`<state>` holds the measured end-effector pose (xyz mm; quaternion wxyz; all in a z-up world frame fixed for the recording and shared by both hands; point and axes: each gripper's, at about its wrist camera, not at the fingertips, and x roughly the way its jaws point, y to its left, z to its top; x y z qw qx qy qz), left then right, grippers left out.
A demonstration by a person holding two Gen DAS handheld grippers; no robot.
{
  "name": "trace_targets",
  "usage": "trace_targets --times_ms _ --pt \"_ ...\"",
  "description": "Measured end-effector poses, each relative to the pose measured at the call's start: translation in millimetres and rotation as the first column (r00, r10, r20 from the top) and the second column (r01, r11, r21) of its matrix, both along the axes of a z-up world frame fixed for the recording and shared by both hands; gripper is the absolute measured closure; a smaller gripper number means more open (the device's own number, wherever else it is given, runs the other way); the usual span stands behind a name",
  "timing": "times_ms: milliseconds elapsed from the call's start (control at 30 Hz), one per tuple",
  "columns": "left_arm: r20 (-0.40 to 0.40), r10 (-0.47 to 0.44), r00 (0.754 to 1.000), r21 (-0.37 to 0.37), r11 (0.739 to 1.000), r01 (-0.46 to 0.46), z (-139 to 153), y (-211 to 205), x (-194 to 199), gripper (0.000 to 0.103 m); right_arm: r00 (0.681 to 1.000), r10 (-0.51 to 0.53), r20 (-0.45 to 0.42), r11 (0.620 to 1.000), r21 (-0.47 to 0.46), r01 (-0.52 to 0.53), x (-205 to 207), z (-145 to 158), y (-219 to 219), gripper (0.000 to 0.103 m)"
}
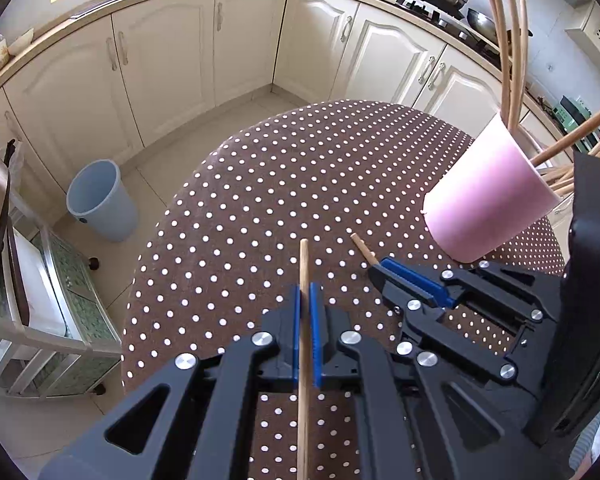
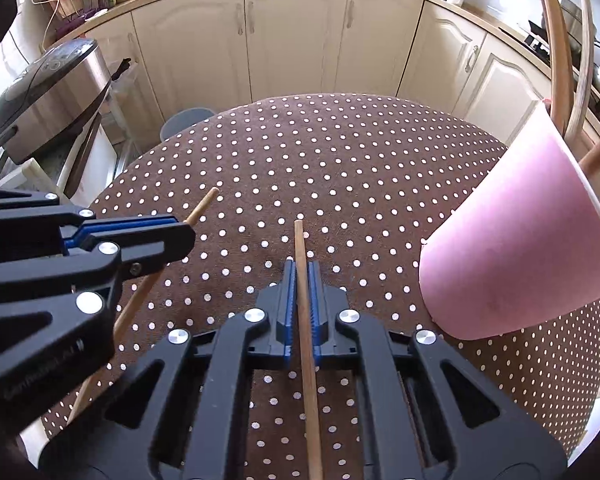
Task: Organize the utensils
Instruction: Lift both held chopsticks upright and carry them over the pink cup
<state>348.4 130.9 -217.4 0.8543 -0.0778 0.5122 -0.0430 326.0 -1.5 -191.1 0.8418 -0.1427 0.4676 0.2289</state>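
Left wrist view shows several chopsticks (image 1: 510,40) already in the pink cup (image 1: 488,196), while left gripper (image 1: 308,300) and right gripper (image 2: 302,280) each pinch one more chopstick above the dotted tablecloth (image 1: 280,168), not yet placed.

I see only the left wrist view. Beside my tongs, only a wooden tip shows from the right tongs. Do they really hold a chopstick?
Observer: Yes. In the right wrist view the right tongs are shut on a wooden chopstick, which runs straight between the blue pads.
Operator: How does my own chopstick look from that side?
Observer: The left tongs grip the left chopstick near its front end. Most of its length trails behind them, slanting down toward the near edge of the dotted tablecloth.
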Motion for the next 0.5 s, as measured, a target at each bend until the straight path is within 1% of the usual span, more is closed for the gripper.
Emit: trace_targets --times_ms 67,100,167,200,367,500 --pt "0.006 -0.002 1.000 -0.005 1.000 0.002 4 -3 -2 0.098 1.000 -0.005 -0.003 1.000 0.021 0.005 0 1 -4 0.097" --pt "0.012 -0.004 1.000 -0.005 1.000 0.004 7 -5 -4 0.098 1.000 -0.007 0.010 1.000 0.030 0.007 -3 5 -7 0.097" --pt "0.025 -0.004 1.000 -0.002 1.000 0.004 13 -8 -9 0.098 1.000 -0.011 0.022 0.998 0.056 0.010 -11 12 -21 0.097" --pt "0.035 -0.005 0.999 -0.003 1.000 0.005 18 -9 -11 0.098 0.999 -0.011 0.033 0.997 0.077 0.009 -16 19 -25 0.097" --pt "0.092 -0.021 0.996 -0.008 1.000 0.021 43 -20 -28 0.098 0.994 0.005 0.109 0.992 0.124 -0.019 -46 51 -40 0.097" --pt "0.162 -0.036 0.986 -0.010 0.999 0.038 70 -31 -45 0.097 0.986 -0.021 0.166 0.976 0.218 -0.016 -68 83 -59 0.097"
